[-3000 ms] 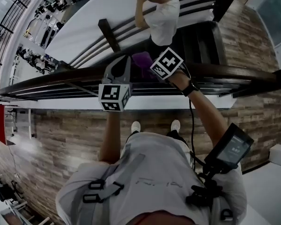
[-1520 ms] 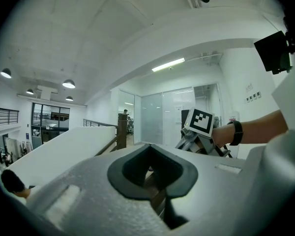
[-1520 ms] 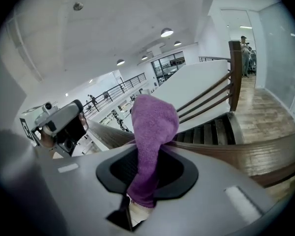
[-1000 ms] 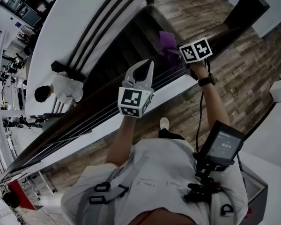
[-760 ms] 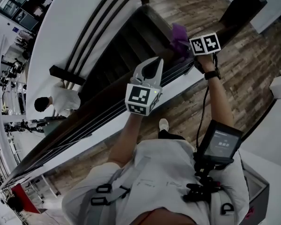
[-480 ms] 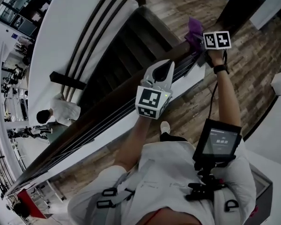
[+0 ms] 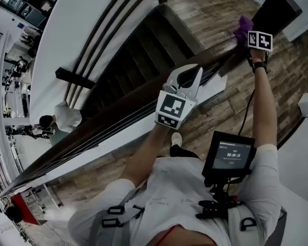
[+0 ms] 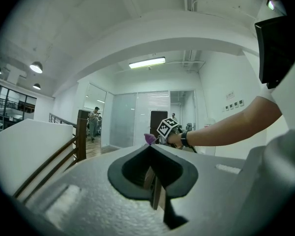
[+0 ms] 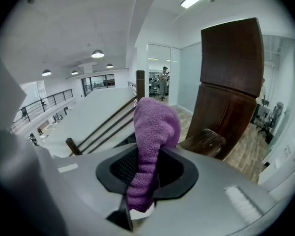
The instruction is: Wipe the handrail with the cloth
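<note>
Between the two jaws of the right claw a purple cloth is pinched. The jaws are closed tight on it, and the cloth stands up past their tips in a folded lump. Just beyond this claw lies the rounded end of the dark wooden handrail, and behind that rises a broad brown post. Seen from the head view, the cloth sits on top of the handrail near its far upper end, directly ahead of the claw's marker cube, with the arm stretched out behind it.

The left claw has its jaws closed tip to tip, with nothing in them. Through the hollow behind the tips a strip of the brown rail shows. In the head view this claw hangs over the rail, well back along it from the right claw; whether it touches the wood I cannot tell.

Beyond both claws, past the rail, dark stairs run down. A person in a white shirt stands far off to the left claw's left.
</note>
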